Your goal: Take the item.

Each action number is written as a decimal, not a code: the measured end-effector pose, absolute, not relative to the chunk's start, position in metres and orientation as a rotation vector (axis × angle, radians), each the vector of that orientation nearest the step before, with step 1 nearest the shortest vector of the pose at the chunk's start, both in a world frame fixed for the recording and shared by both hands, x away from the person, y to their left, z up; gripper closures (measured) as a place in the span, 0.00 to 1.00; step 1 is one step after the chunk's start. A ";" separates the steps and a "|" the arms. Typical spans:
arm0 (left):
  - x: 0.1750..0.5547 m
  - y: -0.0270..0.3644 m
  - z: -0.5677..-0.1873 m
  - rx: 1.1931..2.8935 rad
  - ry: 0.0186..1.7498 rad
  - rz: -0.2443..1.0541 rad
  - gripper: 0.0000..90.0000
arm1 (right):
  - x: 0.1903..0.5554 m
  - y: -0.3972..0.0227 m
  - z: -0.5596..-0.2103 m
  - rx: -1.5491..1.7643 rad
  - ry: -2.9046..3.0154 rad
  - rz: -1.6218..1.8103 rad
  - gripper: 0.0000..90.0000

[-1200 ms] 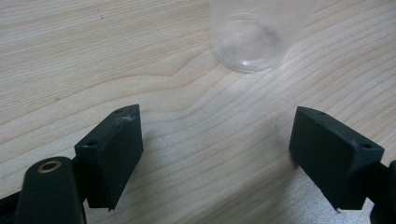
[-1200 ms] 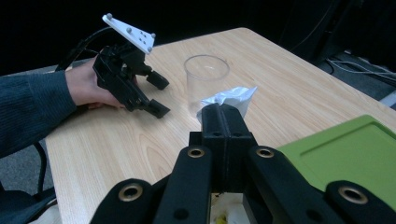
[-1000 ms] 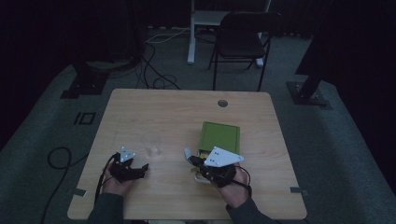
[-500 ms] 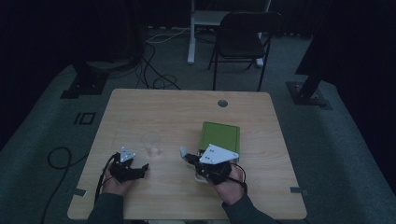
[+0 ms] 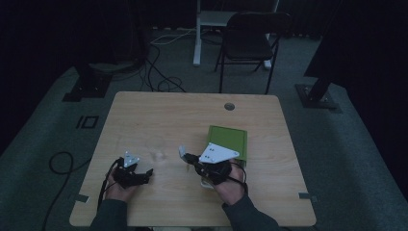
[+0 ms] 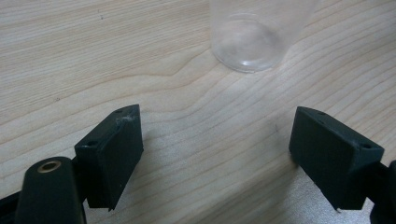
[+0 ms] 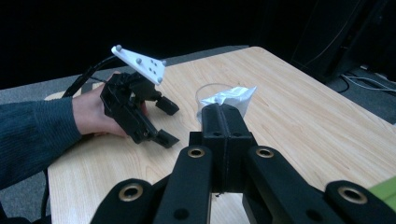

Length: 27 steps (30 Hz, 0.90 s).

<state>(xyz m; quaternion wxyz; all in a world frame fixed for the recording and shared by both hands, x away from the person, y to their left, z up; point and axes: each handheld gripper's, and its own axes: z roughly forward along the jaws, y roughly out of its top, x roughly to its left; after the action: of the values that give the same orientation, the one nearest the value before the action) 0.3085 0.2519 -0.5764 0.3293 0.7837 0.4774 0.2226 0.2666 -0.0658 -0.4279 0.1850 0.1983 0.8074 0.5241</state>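
Here my right gripper [image 7: 224,114] has its fingers clamped on a small silvery packet [image 7: 229,97], held just above the clear cup [image 6: 254,35] standing mid-desk [image 5: 159,120]. My left gripper [image 6: 217,154] rests near the cup, fingers wide apart, nothing between them.

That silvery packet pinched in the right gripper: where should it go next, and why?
Probably a short carry forward over the clear cup, then release. The right gripper is shut on the silvery packet, just short of the cup's rim, and the left gripper waits open beside it.
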 end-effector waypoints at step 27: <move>0.308 0.252 -0.576 2.050 1.250 0.581 0.20 | 0.289 -0.040 -0.420 0.543 2.275 1.482 1.00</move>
<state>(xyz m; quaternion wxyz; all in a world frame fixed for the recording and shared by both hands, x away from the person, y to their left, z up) 0.3084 0.2519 -0.5763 0.3293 0.7836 0.4778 0.2219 0.2893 -0.0398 -0.4204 0.1854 0.1928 0.8074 0.5259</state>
